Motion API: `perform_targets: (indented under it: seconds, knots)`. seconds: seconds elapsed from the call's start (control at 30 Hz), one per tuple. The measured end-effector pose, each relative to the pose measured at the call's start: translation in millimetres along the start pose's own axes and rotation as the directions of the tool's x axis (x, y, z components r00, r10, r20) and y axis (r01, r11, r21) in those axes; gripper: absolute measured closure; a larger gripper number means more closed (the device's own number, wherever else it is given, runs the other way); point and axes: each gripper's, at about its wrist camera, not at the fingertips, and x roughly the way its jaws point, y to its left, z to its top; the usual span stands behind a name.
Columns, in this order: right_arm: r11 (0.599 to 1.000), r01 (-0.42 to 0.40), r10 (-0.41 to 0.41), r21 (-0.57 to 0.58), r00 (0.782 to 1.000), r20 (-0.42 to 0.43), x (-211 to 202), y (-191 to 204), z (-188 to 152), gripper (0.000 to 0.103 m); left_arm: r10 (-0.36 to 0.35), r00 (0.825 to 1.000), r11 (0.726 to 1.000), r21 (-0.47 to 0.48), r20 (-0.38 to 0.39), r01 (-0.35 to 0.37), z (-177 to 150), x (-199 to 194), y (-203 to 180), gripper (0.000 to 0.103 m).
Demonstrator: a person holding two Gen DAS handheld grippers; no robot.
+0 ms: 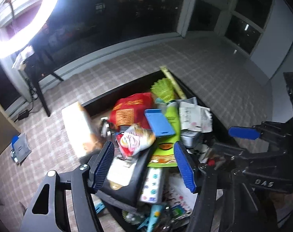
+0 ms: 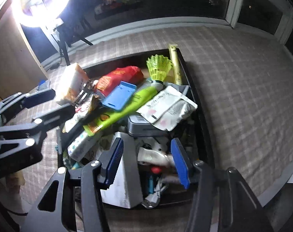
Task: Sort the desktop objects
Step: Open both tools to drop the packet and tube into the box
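- Clutter in the black bin overlaps; we can't identify the lower items.
- Left gripper and right gripper angle down, fingers apart, gripping nothing.

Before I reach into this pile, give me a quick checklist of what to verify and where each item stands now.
1. Left gripper empty: ok, fingers apart, nothing pinched.
2. Right gripper empty: ok, fingers apart above the clutter.
3. Top item free to lift: ok, the blue case lies on top of the green tube.
4. Pile stable: not ok, the tube and white pouch lean across other things.
5. Two grippers clear of each other: ok, apart in both views.
6. Destination for sorted items: cannot tell, only the black tray on the checked cloth shows.
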Motion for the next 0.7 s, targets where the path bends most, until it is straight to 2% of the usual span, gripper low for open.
perform_targets:
  seconds: [0.3, 0.47, 0.7]
  knots:
    - [1.0, -0.017, 0.018, -0.023, 1.0, 0.007, 1.4, 29.2, 10.8, 0.052, 0.052, 0.999, 0.996, -0.073, -0.011, -0.052, -21.9, -18.8, 54.0, 0.045]
    - [0.998, -0.039, 0.039, -0.042, 0.999, 0.008, 3.0, 60.6, 10.8, 0.052, 0.094, 0.995, 0.987, -0.131, -0.021, -0.096, -42.8, -34.5, 101.2, 0.046]
    - [0.993, -0.062, 0.063, -0.099, 0.998, 0.001, 7.1, 124.5, 3.4, 0.052, 0.158, 0.986, 0.959, -0.231, -0.047, -0.165, -85.0, -60.9, 183.9, 0.046]
